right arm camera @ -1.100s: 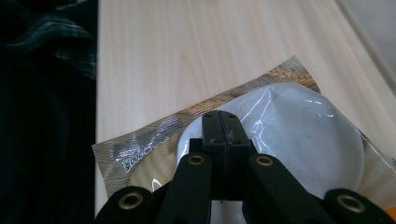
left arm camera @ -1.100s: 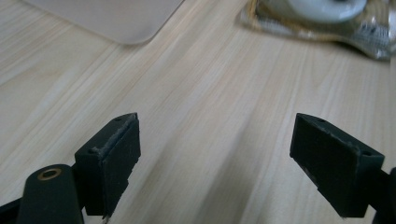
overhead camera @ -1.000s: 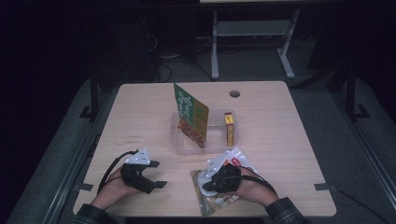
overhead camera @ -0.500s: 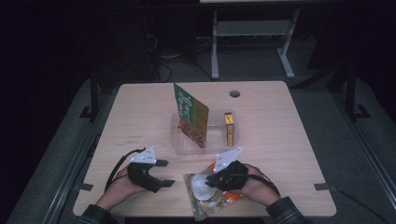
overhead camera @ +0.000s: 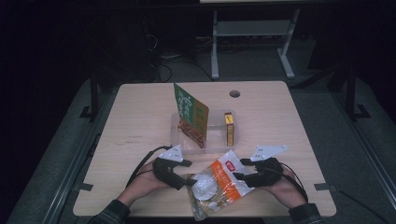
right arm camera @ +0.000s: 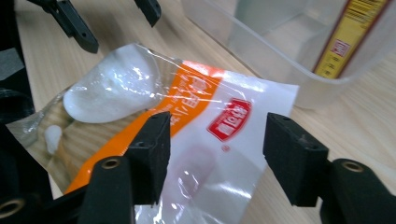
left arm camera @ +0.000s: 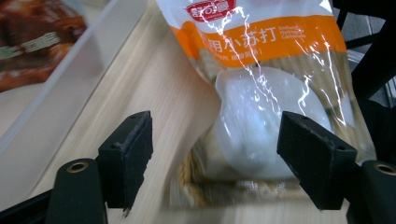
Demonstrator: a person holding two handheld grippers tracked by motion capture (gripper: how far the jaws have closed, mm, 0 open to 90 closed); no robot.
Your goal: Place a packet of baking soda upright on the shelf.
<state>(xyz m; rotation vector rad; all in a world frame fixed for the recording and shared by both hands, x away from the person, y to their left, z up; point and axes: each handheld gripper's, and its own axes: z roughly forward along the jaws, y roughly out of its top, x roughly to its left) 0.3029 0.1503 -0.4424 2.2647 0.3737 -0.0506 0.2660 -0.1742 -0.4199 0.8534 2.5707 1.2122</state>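
A clear bag of white powder with an orange band (overhead camera: 215,183) lies flat near the table's front edge. My left gripper (overhead camera: 187,181) is at its left end, open. Its jaws have just been closing, and the bag's bottom end (left arm camera: 261,93) lies between them with no pad pressing on it. My right gripper (overhead camera: 239,176) is at the bag's right side. Its jaws have just been opening and stand open over the bag's white top corner (right arm camera: 196,107), apart from it.
A clear plastic container (overhead camera: 215,126) stands mid-table just behind the bag. It holds an upright green and brown packet (overhead camera: 190,114) and a yellow box (overhead camera: 229,127). Its wall (right arm camera: 280,56) is close ahead of the right gripper. A cable hole (overhead camera: 234,94) lies at the back.
The right gripper has let go of the bag and drawn off to the right. The left hand has slid right up to the bag's left end. The bag now lies flat.
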